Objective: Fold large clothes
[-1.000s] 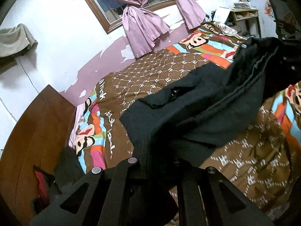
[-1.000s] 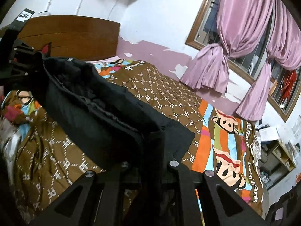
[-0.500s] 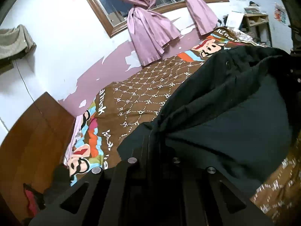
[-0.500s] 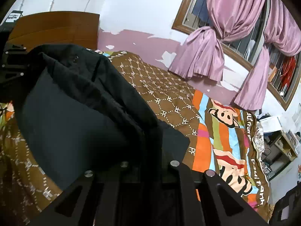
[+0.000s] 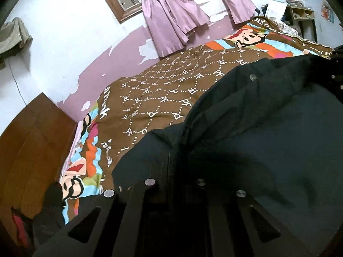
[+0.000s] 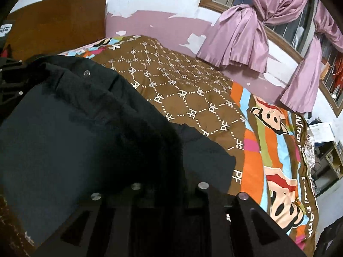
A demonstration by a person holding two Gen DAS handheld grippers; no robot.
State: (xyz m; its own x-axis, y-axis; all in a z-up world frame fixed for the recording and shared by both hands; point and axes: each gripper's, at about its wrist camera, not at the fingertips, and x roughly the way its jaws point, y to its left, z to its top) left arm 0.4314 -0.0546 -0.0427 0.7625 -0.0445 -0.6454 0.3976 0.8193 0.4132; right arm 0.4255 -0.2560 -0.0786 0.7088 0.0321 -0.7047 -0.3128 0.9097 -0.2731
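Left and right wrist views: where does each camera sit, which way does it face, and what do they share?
Left wrist: on the left gripper, looking along its fingers over the black jacket and bedspread toward the curtained window; only gripper fingers show.
Right wrist: on the right gripper, facing the same way, headboard at left; only gripper fingers show.
Shared: jacket, bedspread, pink curtains, headboard.
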